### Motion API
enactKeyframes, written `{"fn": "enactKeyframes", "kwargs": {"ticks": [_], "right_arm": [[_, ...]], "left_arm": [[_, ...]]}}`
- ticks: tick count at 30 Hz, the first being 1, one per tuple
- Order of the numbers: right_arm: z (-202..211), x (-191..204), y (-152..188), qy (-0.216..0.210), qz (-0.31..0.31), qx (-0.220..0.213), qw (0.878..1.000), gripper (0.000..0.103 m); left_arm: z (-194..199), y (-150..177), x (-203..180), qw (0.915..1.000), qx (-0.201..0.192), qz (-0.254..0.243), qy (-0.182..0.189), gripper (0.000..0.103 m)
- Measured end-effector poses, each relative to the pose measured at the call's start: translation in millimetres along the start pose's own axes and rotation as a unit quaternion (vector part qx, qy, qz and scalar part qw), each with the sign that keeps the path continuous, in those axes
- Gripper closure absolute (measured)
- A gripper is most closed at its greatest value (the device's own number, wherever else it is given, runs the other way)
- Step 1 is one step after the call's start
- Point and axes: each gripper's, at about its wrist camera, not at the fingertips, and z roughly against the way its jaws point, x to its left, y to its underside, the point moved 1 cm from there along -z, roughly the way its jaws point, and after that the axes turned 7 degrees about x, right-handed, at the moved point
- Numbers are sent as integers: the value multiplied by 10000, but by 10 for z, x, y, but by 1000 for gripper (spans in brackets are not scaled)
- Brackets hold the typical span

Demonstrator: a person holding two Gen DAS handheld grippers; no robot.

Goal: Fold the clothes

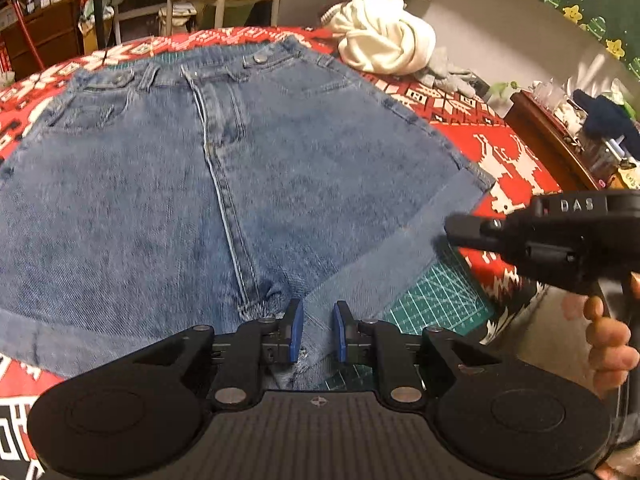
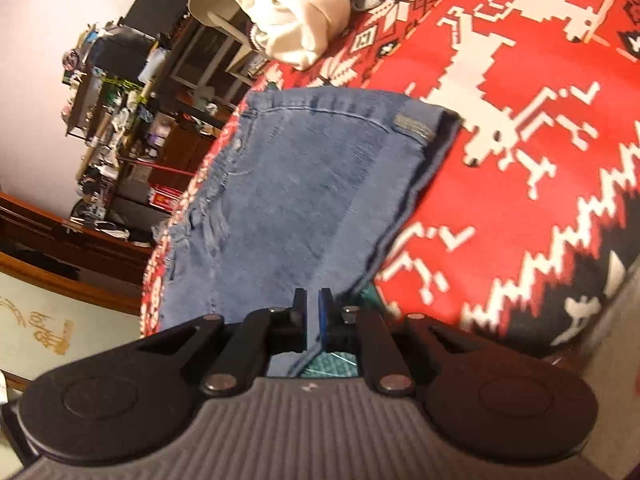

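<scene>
The denim shorts [image 1: 240, 184] lie spread flat, front up, on the red patterned cloth [image 1: 516, 148], waistband away from the left gripper and both rolled cuffs on the near side. The left gripper [image 1: 316, 332] sits at the crotch, jaws a narrow gap apart with frayed denim showing between the blue pads, though a pinch isn't visible. The right gripper [image 2: 313, 316] is down at the outer cuff [image 1: 400, 256], jaws nearly together; from its own camera I cannot tell whether any fabric is caught. A green cutting mat [image 1: 440, 300] peeks out under that corner. If a leg-over-leg fold is coming, both layers of the cuff want a firm bite, and the centre seam is best pinned so it acts as the hinge. A crumpled white garment [image 1: 384, 32] waits at the far edge, well apart.
</scene>
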Motion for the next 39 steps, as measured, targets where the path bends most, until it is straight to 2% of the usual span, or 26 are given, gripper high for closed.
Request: {"fn": "enactKeyframes", "kwargs": {"ticks": [4, 5, 8, 13, 17, 18, 20, 22, 24, 25, 29, 36, 38, 39], "right_arm": [[-42, -68, 15, 177, 4, 10, 9998, 96], [-32, -98, 7, 236, -11, -12, 9997, 103], [96, -171, -103, 374, -107, -308, 9988, 93], [286, -233, -491, 498, -115, -968, 9940, 93], [209, -321, -718, 681, -103, -1077, 9918, 93], [201, -349, -727, 791, -100, -1095, 9908, 94], [196, -415, -733, 929, -135, -1125, 9892, 103], [242, -480, -732, 846, -295, -1179, 9890, 103], [313, -479, -728, 1004, -231, -1346, 9855, 92], [340, -479, -731, 1059, -176, -1407, 9842, 92], [315, -467, -775, 1210, 19, -1252, 9847, 90], [205, -327, -738, 1326, 460, -1018, 9849, 77], [192, -311, -737, 1371, 497, -1004, 9842, 79], [188, -307, -738, 1398, 507, -1002, 9838, 87]], "left_arm": [[4, 38, -1, 10000, 19, -18, 5, 87], [6, 48, -1, 10000, 24, -23, 7, 87], [9, 76, -2, 10000, 38, -36, 11, 87], [9, 71, 13, 10000, 39, 6, 40, 87], [10, 70, 17, 10000, 47, 17, 48, 87], [10, 71, 16, 10000, 46, 9, 45, 87], [9, 71, 18, 10000, 47, 13, 48, 87], [7, 67, 22, 10000, 52, 22, 55, 87], [5, 56, 27, 9999, 67, 36, 66, 87], [4, 56, 29, 9999, 67, 41, 74, 87], [2, 54, 36, 9999, 74, 67, 103, 87], [-3, 47, 42, 9998, 86, 88, 125, 87], [-8, 49, 36, 9999, 87, 85, 122, 87], [-8, 48, 34, 9998, 90, 90, 120, 87]]}}
